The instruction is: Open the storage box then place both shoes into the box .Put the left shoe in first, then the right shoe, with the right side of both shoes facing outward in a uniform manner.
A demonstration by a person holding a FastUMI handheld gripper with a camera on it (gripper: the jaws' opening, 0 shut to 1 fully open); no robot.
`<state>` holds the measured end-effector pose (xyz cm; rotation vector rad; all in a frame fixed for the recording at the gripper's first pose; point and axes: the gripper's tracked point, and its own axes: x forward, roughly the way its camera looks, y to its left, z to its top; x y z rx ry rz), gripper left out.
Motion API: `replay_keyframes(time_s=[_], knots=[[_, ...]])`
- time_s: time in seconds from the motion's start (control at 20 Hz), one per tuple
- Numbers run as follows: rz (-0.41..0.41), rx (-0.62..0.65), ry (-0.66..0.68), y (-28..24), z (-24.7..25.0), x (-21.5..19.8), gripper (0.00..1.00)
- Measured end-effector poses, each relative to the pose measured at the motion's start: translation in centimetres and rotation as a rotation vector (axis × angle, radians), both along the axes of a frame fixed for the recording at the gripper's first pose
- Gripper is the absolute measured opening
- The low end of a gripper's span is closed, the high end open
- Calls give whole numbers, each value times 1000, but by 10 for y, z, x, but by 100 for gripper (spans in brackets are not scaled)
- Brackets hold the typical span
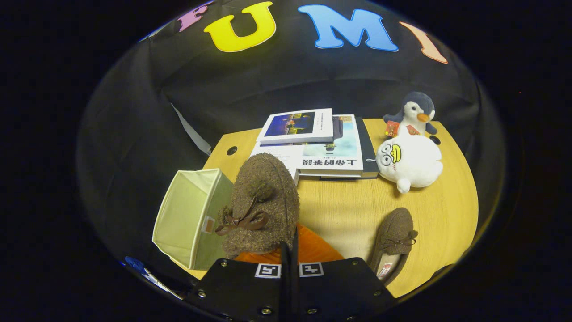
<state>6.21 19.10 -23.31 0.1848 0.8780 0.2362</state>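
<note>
While claw (289, 250) grips shoe (261, 205)

The tongs (289, 250) carry two square markers and small screws.

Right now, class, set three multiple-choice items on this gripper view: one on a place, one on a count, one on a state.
1. Where is the open storage box?
A. beside the held brown shoe
B. on the books
C. behind the penguin

2. How many plush toys are on the table?
A. one
B. two
C. four

3. What is the gripper doing?
A. open above the table
B. shut on the brown shoe
C. shut on a book

Key: 1 A, box and shoe sit side by side; 2 B, penguin plush and white duck plush; 3 B, fingers closed on the shoe's heel.
</note>
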Motion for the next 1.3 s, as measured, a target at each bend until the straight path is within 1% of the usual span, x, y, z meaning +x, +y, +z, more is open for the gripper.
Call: replay_keyframes(time_s=[0.25,0.5,0.7,0.95,1.3], knots=[[40,10,-3,35,24,3,0],[131,19,16,89,38,5,0],[211,31,59,141,42,11,0],[286,-56,89,178,23,19,1],[306,-100,128,218,-6,26,1]])
